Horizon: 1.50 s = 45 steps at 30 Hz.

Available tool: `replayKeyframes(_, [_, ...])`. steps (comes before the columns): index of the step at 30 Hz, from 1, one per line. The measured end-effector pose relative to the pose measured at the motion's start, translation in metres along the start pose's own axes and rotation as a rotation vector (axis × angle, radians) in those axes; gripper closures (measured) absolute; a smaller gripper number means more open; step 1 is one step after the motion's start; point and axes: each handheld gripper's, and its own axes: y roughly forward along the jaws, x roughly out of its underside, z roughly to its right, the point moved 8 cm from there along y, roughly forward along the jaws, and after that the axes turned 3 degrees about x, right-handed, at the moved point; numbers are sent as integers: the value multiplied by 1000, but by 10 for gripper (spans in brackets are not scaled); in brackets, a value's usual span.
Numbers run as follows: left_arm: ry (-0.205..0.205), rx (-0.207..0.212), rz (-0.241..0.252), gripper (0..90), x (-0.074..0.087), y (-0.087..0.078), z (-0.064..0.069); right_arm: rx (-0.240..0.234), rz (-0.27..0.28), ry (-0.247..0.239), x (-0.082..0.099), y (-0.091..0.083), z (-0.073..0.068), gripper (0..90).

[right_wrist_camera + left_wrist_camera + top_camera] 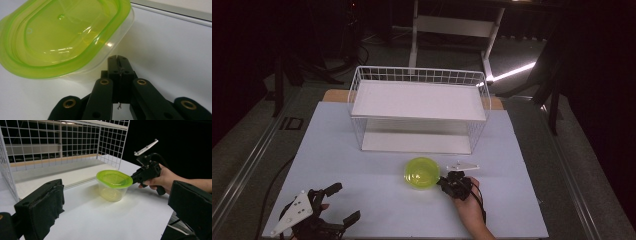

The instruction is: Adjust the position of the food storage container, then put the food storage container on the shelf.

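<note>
A clear tub with a yellow-green lid [422, 172] stands on the white table in front of the wire rack. A hand holds my right gripper [443, 182] just right of it, jaws shut with nothing between them. In the right gripper view the shut tips [117, 60] sit right under the edge of the lid [62, 37]; whether they touch it I cannot tell. The left gripper view shows the tub [114, 181] with the right gripper [132, 178] at its rim. My left gripper [343, 202] rests near the front left corner, jaws wide open and empty, well apart from the tub.
A white wire rack [419, 100] with an upper shelf and a bottom board stands at the back middle of the table [362, 200]. Its mesh wall [50, 142] rises behind the tub. Bare table lies between the two grippers. Dark floor surrounds the table.
</note>
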Motion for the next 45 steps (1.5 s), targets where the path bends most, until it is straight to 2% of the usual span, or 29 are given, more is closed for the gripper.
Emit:
replayKeyframes(13, [1, 3, 0, 13, 0, -1, 0, -24, 1, -16, -8, 12, -15, 900])
replayKeyframes(20, [2, 5, 3, 13, 0, -2, 0, -4, -21, -34, -7, 13, -14, 898])
replayKeyframes(25, [4, 7, -4, 13, 1, -1, 0, 41, 5, -51, -4, -4, -6, 843])
replayKeyframes(28, [13, 11, -3, 13, 1, 0, 0, 27, 30, -71, -6, -19, -9, 748])
replayKeyframes(30, [2, 19, 2, 13, 1, 1, 1, 24, 39, -87, -7, -30, -12, 744])
replayKeyframes(34, [0, 25, -10, 13, 4, 1, 2, 14, 62, -86, -9, -47, -14, 723])
replayKeyframes(37, [1, 27, -21, 13, 5, 2, 1, 2, 89, -106, -9, -59, -18, 631])
replayKeyframes(39, [4, 29, -32, 13, 7, 4, 0, -2, 104, -116, -9, -65, -21, 455])
replayKeyframes(41, [21, 26, -46, 13, 9, 7, -1, -25, 118, -102, -9, -68, -23, 315])
replayKeyframes(42, [26, 27, -46, 13, 10, 7, -1, -23, 130, -113, -9, -70, -24, 261])
replayKeyframes(43, [38, 28, -51, 14, 10, 9, -1, -15, 139, -119, -9, -72, -25, 227])
replayKeyframes(45, [45, 23, -82, 14, 12, 10, 1, -39, 138, -122, -6, -75, -30, 198])
